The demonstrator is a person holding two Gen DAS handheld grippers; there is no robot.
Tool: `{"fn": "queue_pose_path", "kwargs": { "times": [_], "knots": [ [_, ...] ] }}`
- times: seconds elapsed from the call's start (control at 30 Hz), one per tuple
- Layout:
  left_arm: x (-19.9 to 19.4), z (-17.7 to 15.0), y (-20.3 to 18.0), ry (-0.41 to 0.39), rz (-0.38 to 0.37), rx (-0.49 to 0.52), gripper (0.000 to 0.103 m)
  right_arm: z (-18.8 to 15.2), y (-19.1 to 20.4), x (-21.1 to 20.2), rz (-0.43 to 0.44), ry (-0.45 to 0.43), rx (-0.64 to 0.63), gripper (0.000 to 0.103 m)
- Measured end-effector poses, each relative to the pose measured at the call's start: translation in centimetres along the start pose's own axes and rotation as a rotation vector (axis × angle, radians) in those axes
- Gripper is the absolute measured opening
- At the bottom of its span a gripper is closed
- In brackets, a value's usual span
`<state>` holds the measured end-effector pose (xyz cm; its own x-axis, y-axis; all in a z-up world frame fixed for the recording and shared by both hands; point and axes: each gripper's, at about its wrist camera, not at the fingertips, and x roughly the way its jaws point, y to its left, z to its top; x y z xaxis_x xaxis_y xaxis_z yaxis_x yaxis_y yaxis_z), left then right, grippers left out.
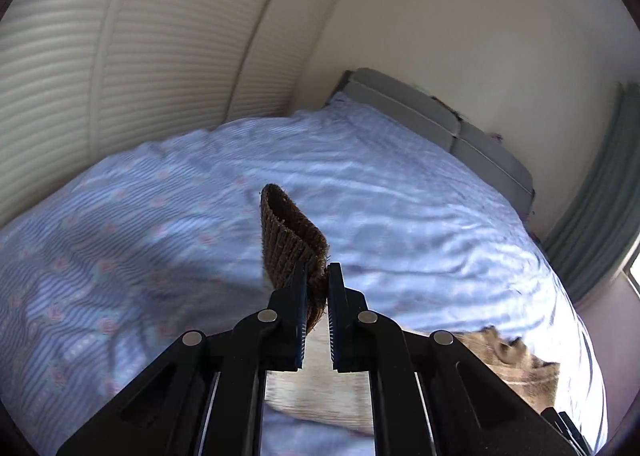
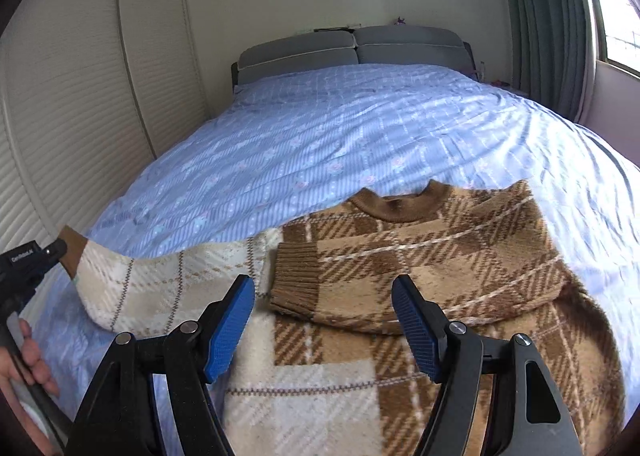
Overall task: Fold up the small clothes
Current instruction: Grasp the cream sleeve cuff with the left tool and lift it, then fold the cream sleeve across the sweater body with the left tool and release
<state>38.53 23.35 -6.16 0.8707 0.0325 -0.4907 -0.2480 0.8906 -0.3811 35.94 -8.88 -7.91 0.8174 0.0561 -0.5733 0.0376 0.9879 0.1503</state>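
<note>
My left gripper [image 1: 318, 280] is raised above the bed [image 1: 400, 183], its fingers [image 1: 300, 296] pinched narrow on the ribbed brown cuff [image 1: 290, 232] of the sweater's sleeve, the cuff sticking up past the tips against the blue striped bedspread. From the right wrist view that gripper sits far out at the left edge, with the pale checked sleeve [image 2: 160, 288] stretched from it toward the body of the sweater [image 2: 440, 248], lifted off the covers at its outer end. My bare hand [image 2: 28, 360] shows below it, wrapped on the handle. My right gripper [image 2: 322, 320] hovers low over the plaid sweater, pointing up the bed toward the grey headboard [image 2: 352, 45], its blue-padded fingers [image 2: 230, 328] spread wide and holding nothing. The sweater lies flat on the near part of the bed, brown collar [image 2: 396, 203] away from me, and its other sleeve is folded across the chest with the second cuff [image 2: 296, 280] lying between my right fingers.
</note>
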Motion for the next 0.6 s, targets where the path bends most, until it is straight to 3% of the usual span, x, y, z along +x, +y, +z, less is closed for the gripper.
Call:
{"fn": "queue_pose_path", "kwargs": {
  "times": [0.3, 0.6],
  "knots": [
    [-1.0, -2.5, -16.5, 0.018, -0.156, 0.196, 0.01, 1.7, -12.5, -4.3, -0.084, -0.05, 0.112, 0.071],
    [1.1, -10.9, -32.1, 0.119, -0.287, 0.391, 0.01, 1.0, -24.1, -6.0, -0.161, -0.04, 0.228, 0.071]
  ]
}}
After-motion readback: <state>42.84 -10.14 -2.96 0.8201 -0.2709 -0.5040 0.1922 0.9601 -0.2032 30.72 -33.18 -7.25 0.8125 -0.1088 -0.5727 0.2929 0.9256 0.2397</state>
